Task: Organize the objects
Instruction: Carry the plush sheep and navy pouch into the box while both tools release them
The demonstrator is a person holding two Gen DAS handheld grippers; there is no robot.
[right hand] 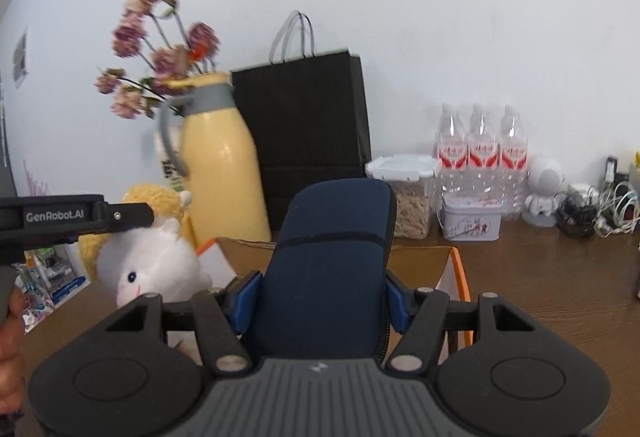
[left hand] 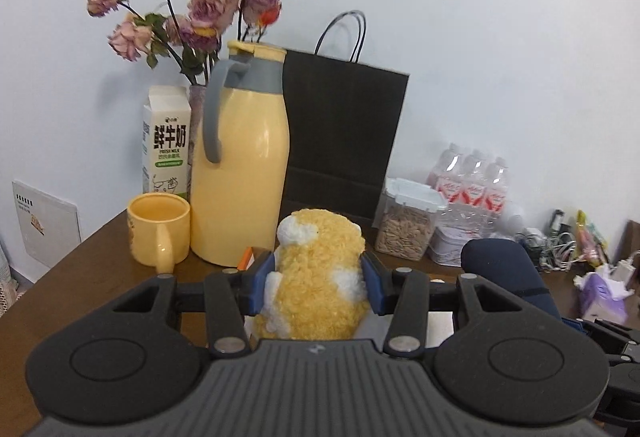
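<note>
My left gripper (left hand: 314, 283) is shut on a yellow and white plush sheep (left hand: 316, 269), held above the brown table (left hand: 92, 269). The same sheep (right hand: 156, 265) shows its white face at the left of the right wrist view, under the left gripper's black arm (right hand: 72, 219). My right gripper (right hand: 322, 301) is shut on a dark blue zip case (right hand: 332, 261), which stands up between the blue pads. That case (left hand: 504, 269) also appears at the right of the left wrist view. Below both lies an open cardboard box with an orange edge (right hand: 458, 265).
Against the back wall stand a yellow thermos jug (left hand: 240, 165), a yellow mug (left hand: 160, 229), a milk carton (left hand: 166, 145), dried roses (left hand: 192, 9), a black paper bag (left hand: 340, 133), a seed jar (left hand: 408, 225), water bottles (right hand: 480, 153), a tin (right hand: 470, 219) and tangled cables (right hand: 600, 209).
</note>
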